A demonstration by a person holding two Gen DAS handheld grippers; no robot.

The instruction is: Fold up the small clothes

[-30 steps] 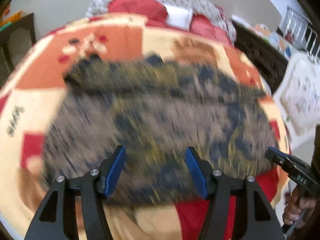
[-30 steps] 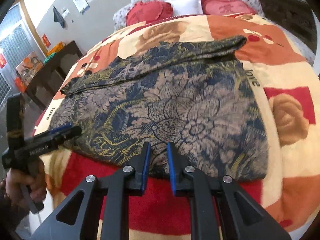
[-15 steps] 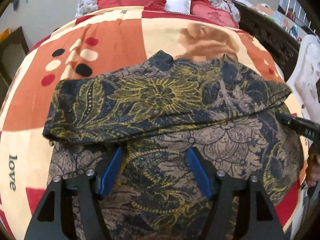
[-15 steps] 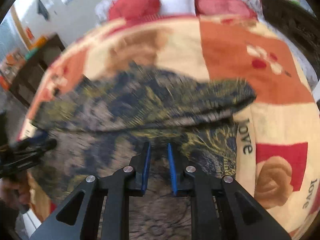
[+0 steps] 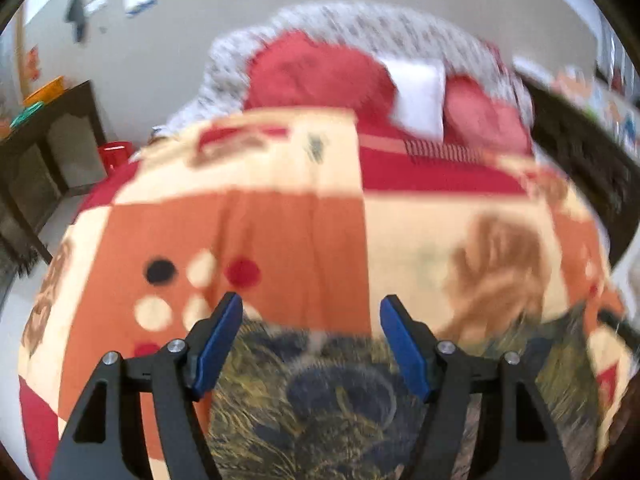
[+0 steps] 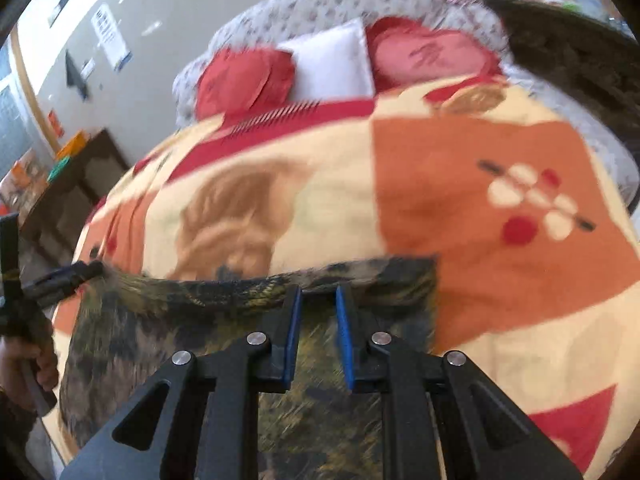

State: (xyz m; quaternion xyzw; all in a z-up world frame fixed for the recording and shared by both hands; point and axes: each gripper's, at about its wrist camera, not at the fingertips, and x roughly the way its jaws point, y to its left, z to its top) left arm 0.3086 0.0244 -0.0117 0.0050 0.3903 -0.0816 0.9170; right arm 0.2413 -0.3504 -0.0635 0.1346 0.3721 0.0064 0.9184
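Observation:
A dark floral garment (image 5: 340, 400) in navy, tan and yellow lies flat on the bed's blanket (image 5: 300, 232). My left gripper (image 5: 311, 302) hovers over the garment's far edge, open wide, with nothing between its blue pads. In the right wrist view the same garment (image 6: 160, 340) fills the bottom left, its far hem running across. My right gripper (image 6: 318, 292) hangs over that hem, jaws a narrow gap apart, no cloth pinched that I can see. The left gripper (image 6: 76, 274) shows at the garment's left corner, held by a hand (image 6: 28, 360). Both views are motion-blurred.
The blanket (image 6: 480, 280) has orange, cream and red patches. Red pillows (image 5: 312, 76) and a white pillow (image 5: 420, 96) lie at the headboard. A dark cabinet (image 5: 48, 148) stands left of the bed, a red bin (image 5: 116, 152) beside it, and dark furniture (image 5: 580, 160) to the right.
Both grippers have swept forward over the garment toward the head of the bed, from its near edge to its far edge. The left jaws have widened a little; the right gap is unchanged.

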